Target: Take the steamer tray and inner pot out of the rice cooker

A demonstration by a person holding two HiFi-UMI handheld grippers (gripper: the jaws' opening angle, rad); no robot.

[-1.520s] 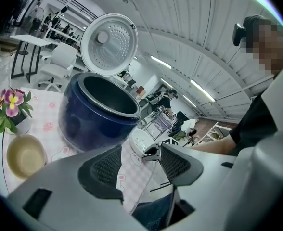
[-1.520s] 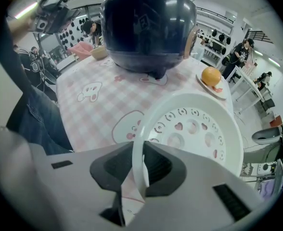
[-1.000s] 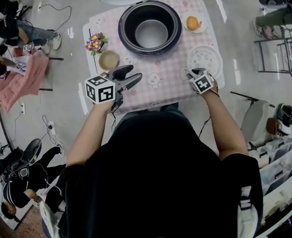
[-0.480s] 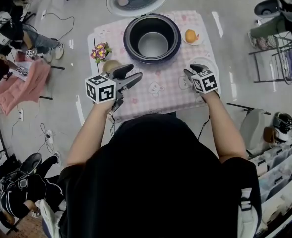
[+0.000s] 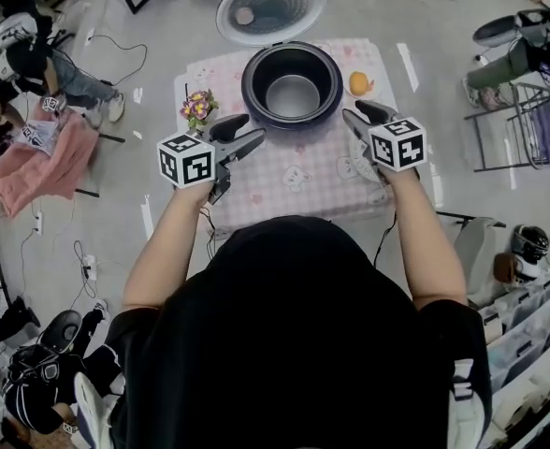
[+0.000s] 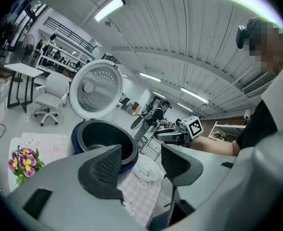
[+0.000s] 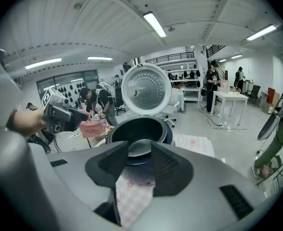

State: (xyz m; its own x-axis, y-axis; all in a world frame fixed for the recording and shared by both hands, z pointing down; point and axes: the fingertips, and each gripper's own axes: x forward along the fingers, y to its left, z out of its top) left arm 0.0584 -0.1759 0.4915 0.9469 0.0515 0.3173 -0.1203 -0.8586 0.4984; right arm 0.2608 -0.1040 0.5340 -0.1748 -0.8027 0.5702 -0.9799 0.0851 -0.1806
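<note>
Rice cooker (image 5: 253, 87): standing at the far middle of the desk (image 5: 256, 190), which is wearing a pink checked cloth; its lid (image 5: 270, 6) is standing open behind it.
Inner pot (image 5: 292, 96): sitting inside the cooker.
Steamer tray (image 6: 145, 169): lying flat on the cloth, just right of the cooker.
Left claw (image 6: 141, 153): hovering over the near left of the desk with its jaws spread wide, gripping nothing and touching nothing.
Right claw (image 7: 140, 153): hovering near right and pointing at the cooker. Its jaws are about half apart, having just been opening; nothing is sitting between them.
Orange (image 5: 357, 83): resting right of the cooker.
Flowers (image 5: 197, 108): standing left of the cooker.
</note>
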